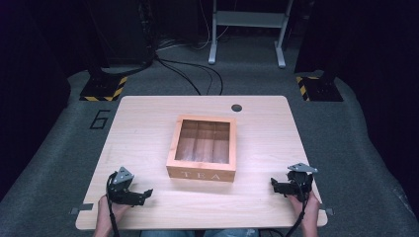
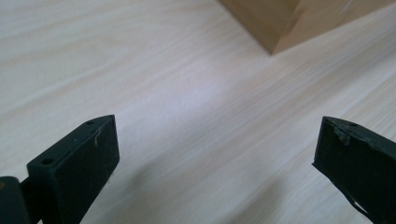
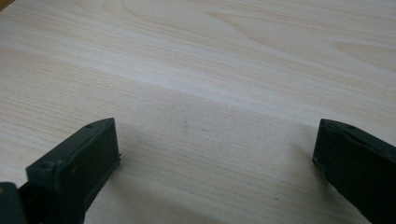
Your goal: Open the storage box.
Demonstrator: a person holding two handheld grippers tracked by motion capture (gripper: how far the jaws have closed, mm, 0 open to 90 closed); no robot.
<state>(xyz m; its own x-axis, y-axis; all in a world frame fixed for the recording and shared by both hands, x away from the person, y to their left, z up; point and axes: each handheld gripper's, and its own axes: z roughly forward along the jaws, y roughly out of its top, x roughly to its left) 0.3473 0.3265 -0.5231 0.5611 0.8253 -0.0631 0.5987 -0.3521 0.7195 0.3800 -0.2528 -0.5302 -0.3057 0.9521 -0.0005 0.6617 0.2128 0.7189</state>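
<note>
A wooden tea box point(image 1: 202, 148) with a glass lid and "TEA" on its front stands shut in the middle of the light wooden table point(image 1: 143, 123). My left gripper point(image 1: 146, 193) rests low over the near left of the table and points right toward the box. It is open, with nothing between its fingers. In the left gripper view its jaws point(image 2: 215, 140) stand wide apart over bare wood, and a corner of the box point(image 2: 280, 23) shows ahead. My right gripper point(image 1: 274, 185) sits at the near right, pointing left, open and empty. In the right gripper view its jaws point(image 3: 217, 140) frame bare table.
A round cable hole point(image 1: 236, 107) lies near the table's far edge. Grey carpet surrounds the table, with a "6" point(image 1: 100, 119) marked at the left. Two stand bases with yellow-black stripes point(image 1: 104, 89) point(image 1: 318, 88) and a white frame point(image 1: 247, 29) stand behind.
</note>
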